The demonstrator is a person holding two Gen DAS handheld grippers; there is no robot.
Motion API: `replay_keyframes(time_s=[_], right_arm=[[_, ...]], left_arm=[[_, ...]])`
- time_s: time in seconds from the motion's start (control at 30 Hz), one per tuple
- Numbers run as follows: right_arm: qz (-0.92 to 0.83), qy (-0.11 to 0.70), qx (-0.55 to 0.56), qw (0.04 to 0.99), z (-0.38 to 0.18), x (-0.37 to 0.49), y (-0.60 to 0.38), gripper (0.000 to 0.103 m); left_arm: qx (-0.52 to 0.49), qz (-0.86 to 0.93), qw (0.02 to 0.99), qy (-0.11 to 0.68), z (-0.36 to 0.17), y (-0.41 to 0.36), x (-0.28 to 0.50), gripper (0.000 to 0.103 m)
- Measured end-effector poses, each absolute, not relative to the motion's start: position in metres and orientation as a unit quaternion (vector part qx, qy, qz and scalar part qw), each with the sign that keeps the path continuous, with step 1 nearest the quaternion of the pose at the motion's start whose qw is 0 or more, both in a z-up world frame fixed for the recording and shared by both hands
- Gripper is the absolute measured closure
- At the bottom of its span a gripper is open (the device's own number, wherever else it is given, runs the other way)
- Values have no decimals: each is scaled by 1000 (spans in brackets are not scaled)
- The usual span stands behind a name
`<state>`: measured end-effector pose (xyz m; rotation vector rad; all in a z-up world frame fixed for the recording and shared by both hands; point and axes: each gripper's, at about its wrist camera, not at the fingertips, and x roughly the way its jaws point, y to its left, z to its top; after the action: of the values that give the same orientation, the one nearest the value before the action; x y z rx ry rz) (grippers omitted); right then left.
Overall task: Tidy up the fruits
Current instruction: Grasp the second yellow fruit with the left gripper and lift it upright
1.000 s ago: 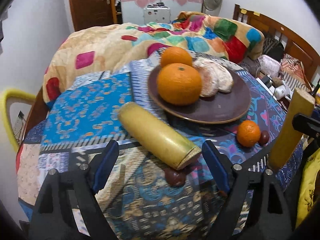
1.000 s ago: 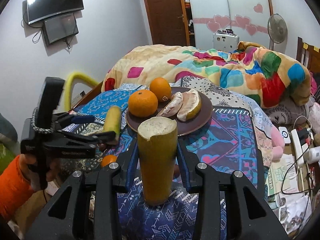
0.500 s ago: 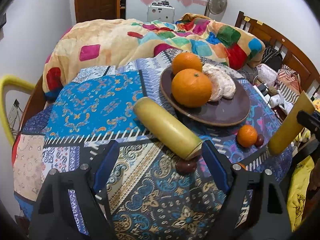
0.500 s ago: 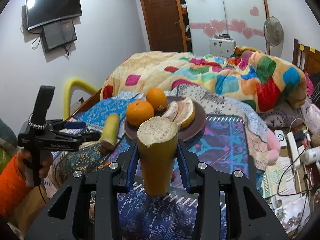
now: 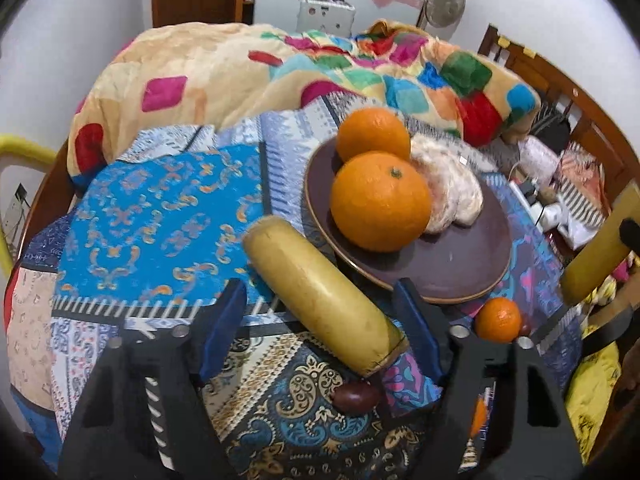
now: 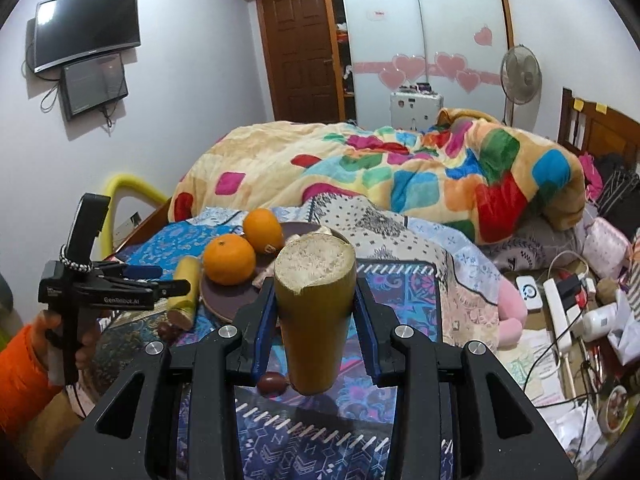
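In the left wrist view, the left gripper (image 5: 320, 320) hangs over a yellow cane piece (image 5: 322, 294) that lies on the patterned cloth (image 5: 160, 216). Its jaws are closing, with the piece between them, but the blue pads (image 5: 222, 326) do not press on it. The brown plate (image 5: 452, 264) is just behind the cane piece and holds two oranges (image 5: 380, 200) and peeled pomelo segments (image 5: 452, 192). A small orange (image 5: 498, 319) lies in front of the plate on its right side, and a dark red fruit (image 5: 356, 396) lies on the cloth under the near end of the cane piece.

In the right wrist view, the right gripper (image 6: 316, 320) is clamped on a second cane piece (image 6: 314, 312), held upright in front of the plate (image 6: 224, 298). The person's hand (image 6: 80, 340) in an orange sleeve (image 6: 20, 368) holds the left gripper (image 6: 164, 280), left of the plate.
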<state>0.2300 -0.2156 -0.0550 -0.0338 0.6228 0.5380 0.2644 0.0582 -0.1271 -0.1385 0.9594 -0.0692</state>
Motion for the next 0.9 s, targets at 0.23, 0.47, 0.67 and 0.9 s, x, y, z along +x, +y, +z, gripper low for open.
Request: replay_keyframes(time_s=[0.23, 0.47, 0.67, 0.9], right_arm=[[263, 317, -25, 911, -67, 236, -213, 69], [260, 317, -34, 911, -71, 239, -212, 69], [260, 327, -35, 908, -82, 244, -210, 69], [264, 324, -40, 907, -82, 243, -210, 69]], left_arm=[[-45, -48, 886, 459, -132, 56, 262, 51], [17, -38, 884, 466, -124, 72, 255, 68], [14, -36, 876, 481, -127, 72, 269, 66], [9, -20, 872, 488, -143, 75, 296, 64]])
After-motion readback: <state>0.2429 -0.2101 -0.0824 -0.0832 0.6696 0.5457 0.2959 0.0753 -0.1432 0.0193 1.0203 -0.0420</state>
